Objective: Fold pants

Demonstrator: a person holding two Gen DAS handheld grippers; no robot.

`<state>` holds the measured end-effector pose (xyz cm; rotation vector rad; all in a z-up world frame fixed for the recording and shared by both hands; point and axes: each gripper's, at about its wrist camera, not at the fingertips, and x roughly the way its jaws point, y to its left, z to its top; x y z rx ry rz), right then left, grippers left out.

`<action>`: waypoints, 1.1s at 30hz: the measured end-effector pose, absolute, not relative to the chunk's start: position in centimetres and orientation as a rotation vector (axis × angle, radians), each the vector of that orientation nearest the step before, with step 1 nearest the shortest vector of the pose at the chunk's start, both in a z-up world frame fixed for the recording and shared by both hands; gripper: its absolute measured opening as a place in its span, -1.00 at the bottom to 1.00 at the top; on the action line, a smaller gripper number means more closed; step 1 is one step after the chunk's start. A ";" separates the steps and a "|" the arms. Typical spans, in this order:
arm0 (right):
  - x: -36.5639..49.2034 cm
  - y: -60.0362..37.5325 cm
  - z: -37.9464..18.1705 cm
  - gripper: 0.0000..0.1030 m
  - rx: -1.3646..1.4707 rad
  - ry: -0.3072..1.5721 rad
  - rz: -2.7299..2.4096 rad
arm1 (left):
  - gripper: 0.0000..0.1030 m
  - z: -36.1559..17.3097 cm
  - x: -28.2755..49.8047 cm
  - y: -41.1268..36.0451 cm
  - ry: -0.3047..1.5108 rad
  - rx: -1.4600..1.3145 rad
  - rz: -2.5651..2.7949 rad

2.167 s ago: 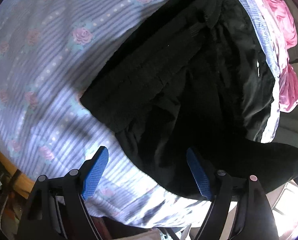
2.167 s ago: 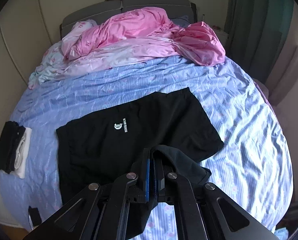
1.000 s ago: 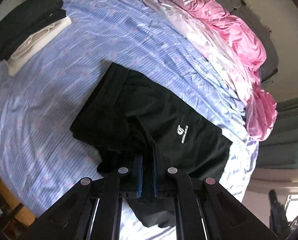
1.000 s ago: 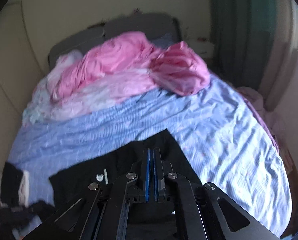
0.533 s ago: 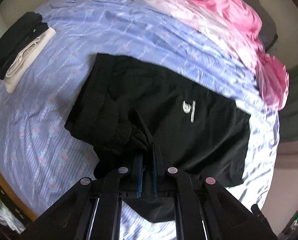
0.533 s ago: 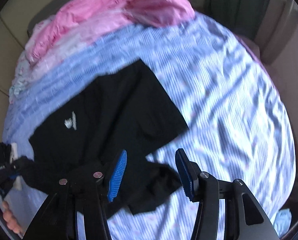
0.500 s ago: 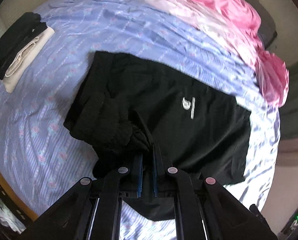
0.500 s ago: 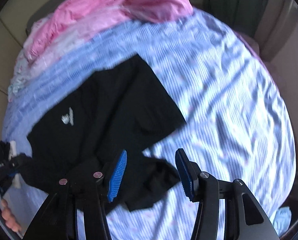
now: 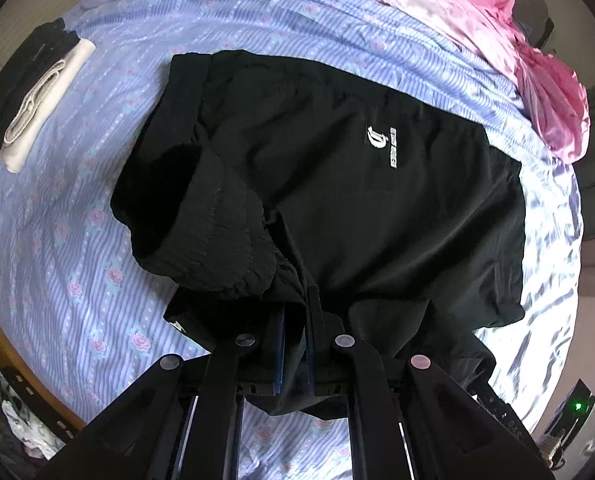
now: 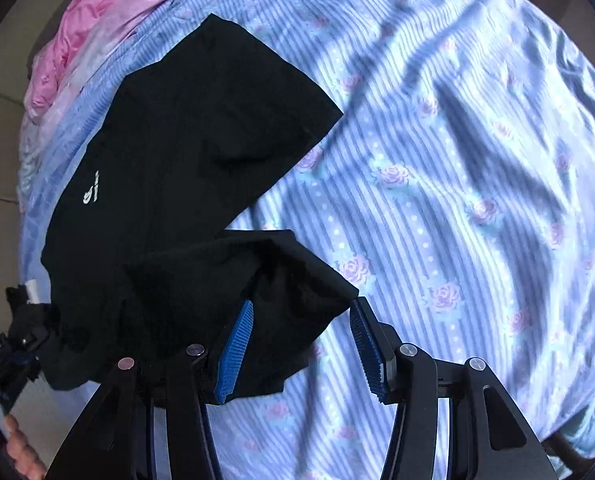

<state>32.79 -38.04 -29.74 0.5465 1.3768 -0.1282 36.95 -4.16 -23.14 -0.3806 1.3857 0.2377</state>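
Black pants [image 9: 337,184] spread on the striped, rose-printed bedsheet [image 9: 77,260], logo side up, one leg lying flat toward the pink bedding [image 9: 537,92] and the near leg rumpled at the front edge of the bed. Left gripper [image 9: 295,344] clamped shut on the waistband end — held pinched, presumably to keep that corner lifted and ready for folding over. Right gripper [image 10: 301,344] standing open over the hem of the near leg [image 10: 289,280], blue pads [image 10: 235,354] either side of the cloth but not pressing it — most likely a let-go so the leg can settle on the sheet. Half of the fold likely left to do, with the near leg not yet laid flat on the other.

Count: one pair of pants in work, two grippers, one pink heap of bedding, one small stack of folded clothes [image 9: 29,92] at the far left of the bed, apparently black items on a cream one.
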 end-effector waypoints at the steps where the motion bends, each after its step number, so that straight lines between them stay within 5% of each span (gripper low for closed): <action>1: 32.9 -38.2 -30.2 0.00 0.550 1.378 -0.132 | -0.80 -23.2 36.9 -4.3 1.389 -0.373 0.238; 6: 33.0 -39.2 -32.1 -0.06 0.628 1.380 -0.133 | -0.80 -23.7 36.7 -4.9 1.407 -0.353 0.239; 8: 33.0 -39.1 -32.1 -0.72 0.626 1.370 -0.118 | -0.80 -23.8 36.6 -4.8 1.407 -0.352 0.243; 13: 33.0 -38.8 -29.3 -0.77 0.521 1.309 -0.165 | -0.81 -23.1 36.3 -3.9 1.380 -0.380 0.246; 26: 35.6 -34.3 -10.9 -0.80 0.178 0.892 -0.210 | -0.81 -13.9 35.7 1.7 1.100 -0.500 0.283; 33: 44.9 -31.0 -10.1 -0.80 0.016 0.847 -0.171 | -0.81 -14.2 42.3 3.7 1.069 -0.501 0.320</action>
